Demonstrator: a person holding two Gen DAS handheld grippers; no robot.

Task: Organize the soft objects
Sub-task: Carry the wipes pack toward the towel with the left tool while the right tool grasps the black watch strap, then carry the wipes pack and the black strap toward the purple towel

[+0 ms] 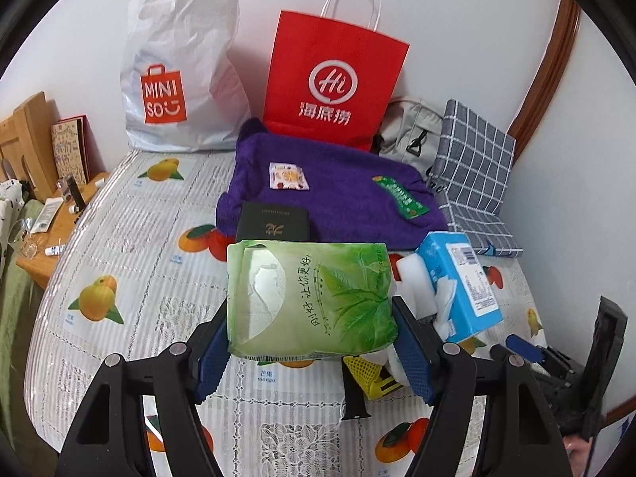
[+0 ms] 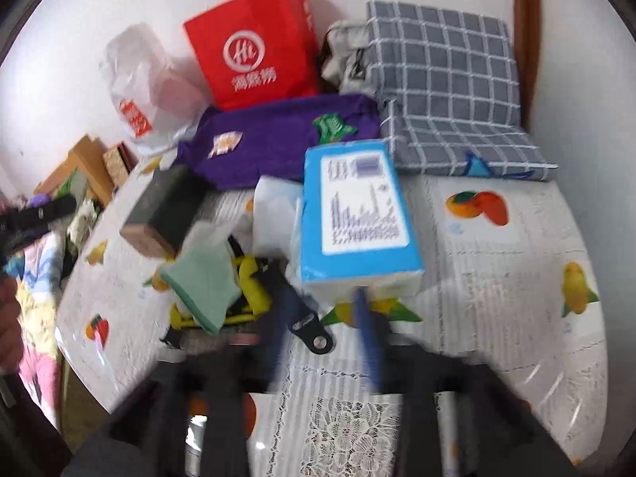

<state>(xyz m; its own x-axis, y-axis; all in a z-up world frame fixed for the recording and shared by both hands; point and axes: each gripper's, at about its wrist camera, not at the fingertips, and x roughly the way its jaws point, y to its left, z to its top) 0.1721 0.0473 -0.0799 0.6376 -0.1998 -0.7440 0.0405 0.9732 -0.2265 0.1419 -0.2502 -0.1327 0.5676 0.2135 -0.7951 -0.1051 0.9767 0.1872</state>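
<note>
The left gripper [image 1: 314, 348] holds the green tissue pack [image 1: 310, 298] between its blue pads, clamped at the pack's near end so that its long axis runs forward, away from the gripper and toward the wall; the pack looks lifted off the surface [image 1: 139, 258]. The right gripper [image 2: 324, 318] is blurred; its fingers stand fairly close together with nothing seen between them, tips just short of the blue tissue box [image 2: 353, 206], which lies straight ahead with its long axis also running away. So the right gripper is the nearer one to that box, the left one being occupied. Further out lie a purple towel [image 1: 338, 190] carrying two small packets, a black box [image 1: 274, 224] at its near edge, and a grey checked cushion [image 1: 473, 167] to the right. Against the wall stand the likely containers: a red paper bag [image 1: 334, 79] and a white plastic bag [image 1: 183, 71]; their contents are hidden
</note>
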